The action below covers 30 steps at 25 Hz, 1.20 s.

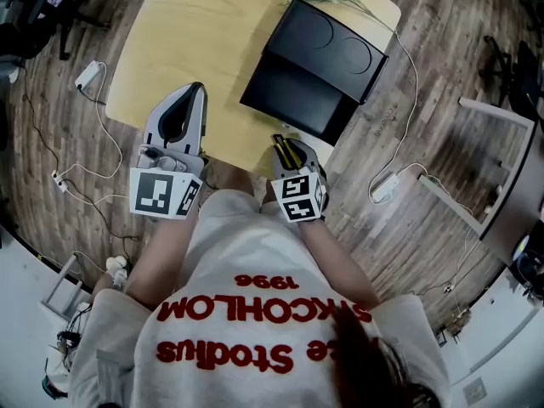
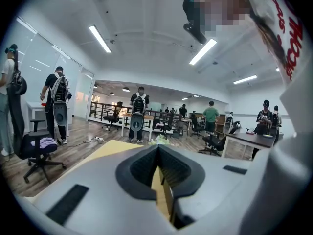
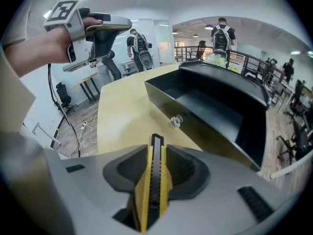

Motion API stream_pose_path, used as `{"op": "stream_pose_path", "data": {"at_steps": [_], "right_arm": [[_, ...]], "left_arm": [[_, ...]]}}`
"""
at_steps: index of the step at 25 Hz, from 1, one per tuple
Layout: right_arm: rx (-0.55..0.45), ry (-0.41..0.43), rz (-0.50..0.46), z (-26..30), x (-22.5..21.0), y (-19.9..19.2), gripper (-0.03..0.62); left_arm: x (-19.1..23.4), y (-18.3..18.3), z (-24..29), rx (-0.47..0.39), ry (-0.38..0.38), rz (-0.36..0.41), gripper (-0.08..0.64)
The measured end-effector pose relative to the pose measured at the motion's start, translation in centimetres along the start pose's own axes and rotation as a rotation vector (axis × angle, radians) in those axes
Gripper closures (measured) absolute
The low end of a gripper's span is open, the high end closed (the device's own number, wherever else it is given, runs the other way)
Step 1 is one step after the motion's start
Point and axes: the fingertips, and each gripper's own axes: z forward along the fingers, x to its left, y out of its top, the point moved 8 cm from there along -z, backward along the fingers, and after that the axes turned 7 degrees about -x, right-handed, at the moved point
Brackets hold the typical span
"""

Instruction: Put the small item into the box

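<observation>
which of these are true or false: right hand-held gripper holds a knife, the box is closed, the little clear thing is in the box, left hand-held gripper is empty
1. The right hand-held gripper grips a yellow and black utility knife. True.
2. The black box is closed. False: it stands open, its lid tipped back.
3. The small clear object lies inside the box. False: it rests on the table, just outside the box's near wall.
4. The left hand-held gripper holds nothing. True: its jaws meet at the tips with nothing between them.
</observation>
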Motion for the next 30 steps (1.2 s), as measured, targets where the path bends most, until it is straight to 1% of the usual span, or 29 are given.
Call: {"op": "stream_pose_path", "data": {"at_steps": [3, 5, 10, 12, 15, 19, 23, 30], "right_arm": [[-0.004, 0.020, 0.025, -0.1, -0.3, -0.1, 0.474], [-0.031, 0.047, 0.053, -0.4, -0.5, 0.1, 0.474], [-0.167, 0.170, 0.155, -1.7, -0.9, 1.7, 0.476], [-0.231, 0.198, 0.156, -2.5, -1.0, 2.8, 0.476], [-0.322, 0.217, 0.132, -3.8, -1.2, 4.4, 0.476], [-0.424, 0.210, 0.099, -5.3, -1.8, 6.5, 0.476], [-0.550, 0.177, 0.068, -7.7, -2.9, 9.5, 0.477], [-0.784, 0.109, 0.069, -13.1, -5.6, 14.8, 0.477]], "left_arm": [[-0.1, 0.3, -0.1, -0.007, 0.003, 0.001, 0.554], [-0.3, 0.6, -0.2, -0.016, 0.004, 0.004, 0.554], [-0.2, 1.6, -0.5, -0.047, 0.012, 0.019, 0.554], [-0.1, 2.1, -0.6, -0.061, 0.016, 0.026, 0.554], [-0.1, 2.9, -0.8, -0.082, 0.024, 0.038, 0.554], [0.0, 4.3, -0.7, -0.115, 0.032, 0.058, 0.554], [0.0, 5.8, -0.3, -0.158, 0.034, 0.077, 0.554], [-0.8, 8.0, 0.4, -0.220, 0.017, 0.103, 0.554]]}}
